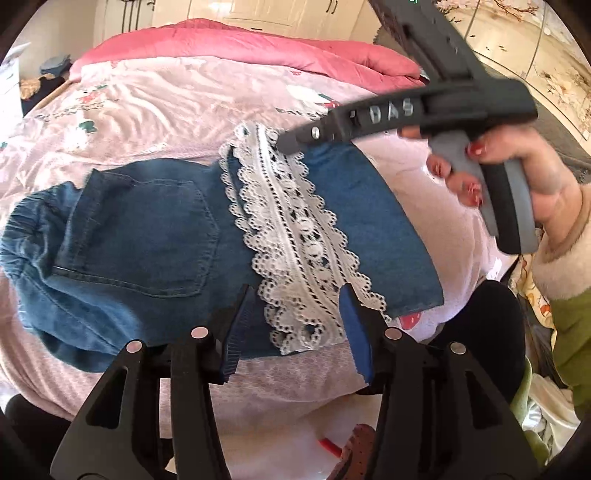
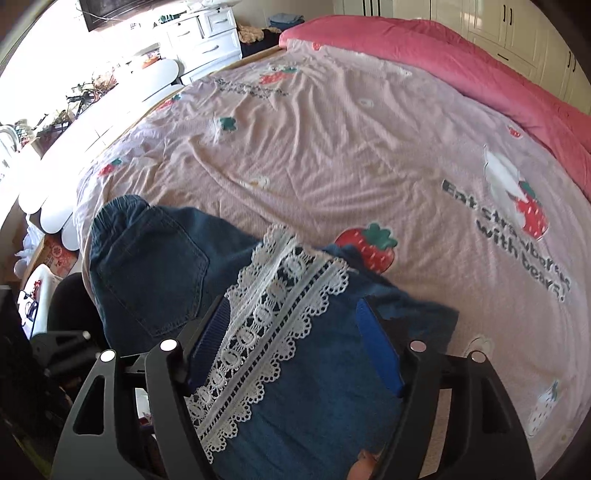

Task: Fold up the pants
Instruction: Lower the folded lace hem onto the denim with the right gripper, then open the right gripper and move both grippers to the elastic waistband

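Note:
The blue denim pants (image 1: 155,240) lie folded on the pink bedsheet (image 1: 147,107), with a white lace trim band (image 1: 295,240) across the middle and the elastic waistband at the left. My left gripper (image 1: 295,299) is open just above the near edge of the pants at the lace. The right gripper (image 1: 291,142), held by a hand, hovers over the far end of the lace. In the right wrist view the right gripper (image 2: 291,314) is open over the lace (image 2: 266,332) and denim (image 2: 155,273), holding nothing.
A folded red quilt (image 2: 461,62) lies along the far side of the bed. White drawers (image 2: 207,33) and cluttered furniture stand beyond the bed's left edge. Wardrobe doors (image 2: 509,26) stand behind. Wide pink sheet (image 2: 332,147) lies beyond the pants.

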